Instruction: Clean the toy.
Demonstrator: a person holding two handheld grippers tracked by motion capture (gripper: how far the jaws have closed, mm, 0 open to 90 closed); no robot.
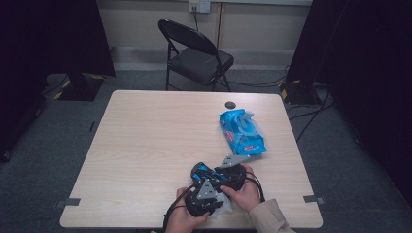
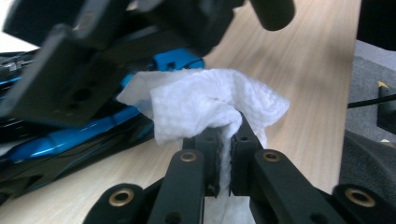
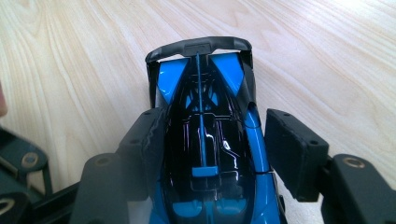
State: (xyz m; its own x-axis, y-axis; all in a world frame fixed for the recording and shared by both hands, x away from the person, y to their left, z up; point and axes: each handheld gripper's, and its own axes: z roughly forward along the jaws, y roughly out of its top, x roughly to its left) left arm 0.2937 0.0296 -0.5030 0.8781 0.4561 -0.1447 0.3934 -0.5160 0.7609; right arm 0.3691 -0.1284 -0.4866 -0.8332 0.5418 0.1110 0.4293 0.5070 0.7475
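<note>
Blue and black, the toy car (image 3: 205,140) sits near the table's (image 1: 145,136) front edge, right of the middle, and we hold both tongs over it there. In the right gripper view it lies lengthwise between the 2 jaws of our right gripper (image 3: 212,154), its rear wing pointing away from the camera. The left jaw's pad lies against the car's flank, while the right pad stands a little off the other side, so these tongs are parted around the car rather than clamped on it.

Our left gripper (image 2: 224,154) has its jaws closed on a white wipe (image 2: 205,105), which is pinched between the 2 pads and bunches out above them. In the left gripper view the wipe sits just beside the car's blue bodywork (image 2: 70,135), with the right gripper's dark frame close above; we cannot tell whether wipe and car touch.

From the high view, the 2 hands meet over the car (image 1: 204,172). Farther back, toward the table's right edge, lies a blue wipe packet (image 1: 241,132), and a small dark round cap (image 1: 230,104) rests near the far edge.
</note>
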